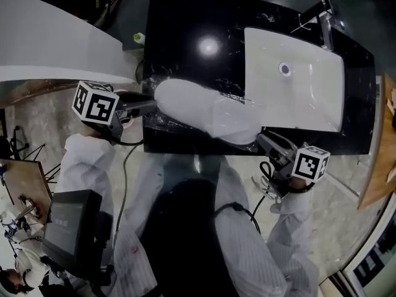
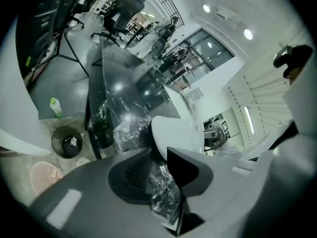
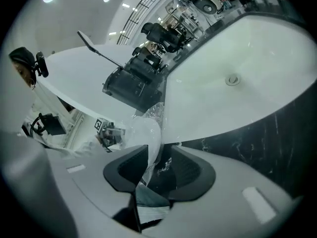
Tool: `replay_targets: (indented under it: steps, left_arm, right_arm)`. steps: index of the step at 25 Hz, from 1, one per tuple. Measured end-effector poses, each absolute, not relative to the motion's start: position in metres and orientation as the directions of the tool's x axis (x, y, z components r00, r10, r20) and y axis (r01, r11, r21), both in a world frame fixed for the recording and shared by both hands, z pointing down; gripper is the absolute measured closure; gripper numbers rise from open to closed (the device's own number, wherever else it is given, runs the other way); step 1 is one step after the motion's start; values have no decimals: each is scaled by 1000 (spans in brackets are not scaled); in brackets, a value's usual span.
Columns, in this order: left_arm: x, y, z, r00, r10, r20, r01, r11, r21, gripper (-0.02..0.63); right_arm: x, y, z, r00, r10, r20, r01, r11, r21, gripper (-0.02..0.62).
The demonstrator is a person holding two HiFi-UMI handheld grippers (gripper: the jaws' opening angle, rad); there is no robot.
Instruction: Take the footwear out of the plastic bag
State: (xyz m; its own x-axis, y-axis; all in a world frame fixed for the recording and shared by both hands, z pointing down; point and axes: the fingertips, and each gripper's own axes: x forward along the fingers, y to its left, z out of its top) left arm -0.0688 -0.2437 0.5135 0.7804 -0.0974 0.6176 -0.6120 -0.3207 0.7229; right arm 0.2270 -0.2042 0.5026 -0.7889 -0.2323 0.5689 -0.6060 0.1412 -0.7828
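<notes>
A white piece of footwear (image 1: 198, 110) lies inside a clear plastic bag (image 1: 234, 98) along the front edge of the black counter (image 1: 185, 23). My left gripper (image 1: 151, 104) is at its left end. In the left gripper view the jaws (image 2: 159, 157) stand apart, with crinkled plastic (image 2: 131, 130) between them and the white footwear (image 2: 176, 133) just beyond. My right gripper (image 1: 258, 140) is at the right end. Its jaws (image 3: 159, 157) also stand apart, and a fold of the bag (image 3: 148, 148) hangs loosely between them without being pinched.
A white sink (image 1: 297, 85) with a faucet (image 1: 325, 26) fills the counter's right half, close behind the bag. A curved white desk (image 1: 49, 36) stands to the left. On the floor are a green bottle (image 1: 138, 38) and a bin (image 2: 67, 142).
</notes>
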Motion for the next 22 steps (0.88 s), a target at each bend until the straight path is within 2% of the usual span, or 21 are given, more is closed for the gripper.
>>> replay_targets:
  steps: [5, 10, 13, 18, 22]
  left_arm:
    - [-67, -255, 512, 815, -34, 579, -560, -306, 770, 486]
    - [-53, -251, 517, 825, 88, 558, -508, -317, 801, 518]
    - [-47, -250, 514, 842, 120, 527, -473, -308, 826, 518]
    - [-48, -239, 503, 898, 148, 414, -367, -266, 891, 500]
    - [-48, -233, 488, 956, 107, 272, -242, -232, 942, 503]
  right_arm:
    - [225, -204, 509, -819, -151, 553, -571, 134, -810, 436]
    - [212, -202, 509, -845, -62, 532, -535, 125, -835, 451]
    - [208, -201, 507, -851, -31, 524, -524, 108, -845, 489]
    - [205, -196, 495, -899, -14, 438, -436, 141, -889, 515]
    - [205, -193, 476, -950, -12, 313, -309, 206, -928, 532]
